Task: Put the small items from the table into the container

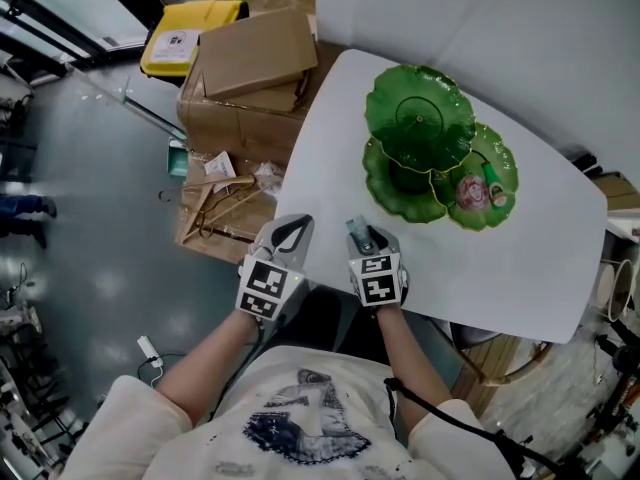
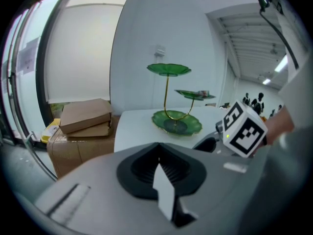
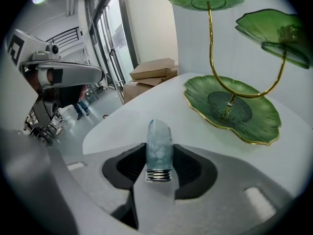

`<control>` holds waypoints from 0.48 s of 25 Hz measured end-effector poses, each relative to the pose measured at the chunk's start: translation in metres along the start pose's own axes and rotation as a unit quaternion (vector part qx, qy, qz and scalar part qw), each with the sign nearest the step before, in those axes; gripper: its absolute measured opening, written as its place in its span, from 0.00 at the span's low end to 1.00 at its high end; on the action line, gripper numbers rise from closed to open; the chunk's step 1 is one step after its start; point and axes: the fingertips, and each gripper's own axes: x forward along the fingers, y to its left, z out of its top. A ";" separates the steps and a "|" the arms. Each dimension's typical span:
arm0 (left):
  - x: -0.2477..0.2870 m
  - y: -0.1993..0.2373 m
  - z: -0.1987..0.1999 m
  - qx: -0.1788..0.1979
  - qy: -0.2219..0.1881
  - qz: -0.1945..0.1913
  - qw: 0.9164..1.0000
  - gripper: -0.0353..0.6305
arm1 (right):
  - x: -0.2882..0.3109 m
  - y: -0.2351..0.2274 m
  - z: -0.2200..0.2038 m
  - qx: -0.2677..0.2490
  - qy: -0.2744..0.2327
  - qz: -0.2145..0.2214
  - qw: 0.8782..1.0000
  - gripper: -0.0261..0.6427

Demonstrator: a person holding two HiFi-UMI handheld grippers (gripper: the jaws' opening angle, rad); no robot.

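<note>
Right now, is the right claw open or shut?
Shut: the right claw grips a small bluish vial between its jaws.

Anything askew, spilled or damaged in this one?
Nothing stands out. The green tiered stand is upright on the white table, and the right claw holds a small bluish vial. No spill shows.

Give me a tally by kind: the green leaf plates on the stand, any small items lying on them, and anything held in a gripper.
Green leaf plates: 3
Pink item on a plate: 1
Small green item beside it: 1
Vial in the right gripper: 1
Total: 6
</note>
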 end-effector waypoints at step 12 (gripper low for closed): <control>-0.025 -0.007 0.015 0.003 -0.025 0.008 1.000 0.04 | -0.051 0.005 0.018 -0.005 -0.042 -0.017 0.999 0.29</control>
